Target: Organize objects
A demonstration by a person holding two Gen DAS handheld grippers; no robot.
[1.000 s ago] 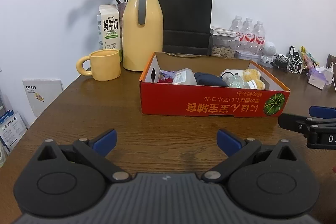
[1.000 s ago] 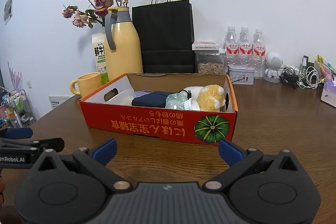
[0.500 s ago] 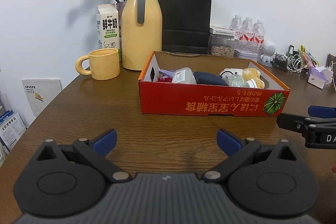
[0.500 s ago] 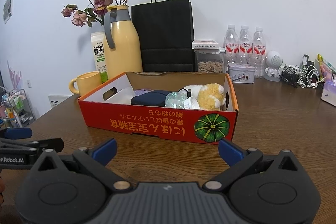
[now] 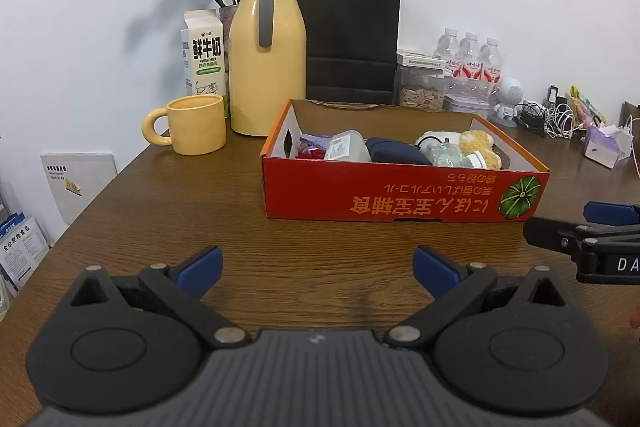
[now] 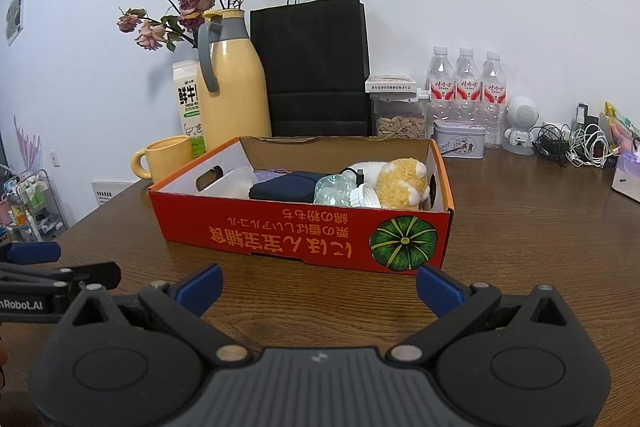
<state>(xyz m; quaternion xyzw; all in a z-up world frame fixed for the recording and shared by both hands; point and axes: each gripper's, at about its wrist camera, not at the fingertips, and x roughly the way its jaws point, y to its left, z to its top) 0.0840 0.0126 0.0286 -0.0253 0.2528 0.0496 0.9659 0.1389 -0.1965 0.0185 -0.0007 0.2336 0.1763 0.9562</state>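
Left wrist view shows almost nothing changed over the last second: the red cardboard box (image 5: 404, 187) drifts only slightly in frame, so neither gripper has advanced on it. Its load, a navy pouch (image 6: 286, 187), plush toy (image 6: 400, 183) and crumpled plastic bottle (image 6: 340, 190), lies inside, fitting either sorting finished or unpacking ahead. Left gripper (image 5: 316, 265) and right gripper (image 6: 318, 285) both hover spread wide above the table (image 5: 200, 211), grasping nothing.

Red box (image 5: 404, 197) on table, holding plush toy (image 6: 400, 183).

Dark wood table (image 5: 280, 239); on it: red box (image 5: 400, 195); yellow mug (image 5: 196, 125); yellow flask (image 5: 267, 55); black bag (image 5: 352, 35).
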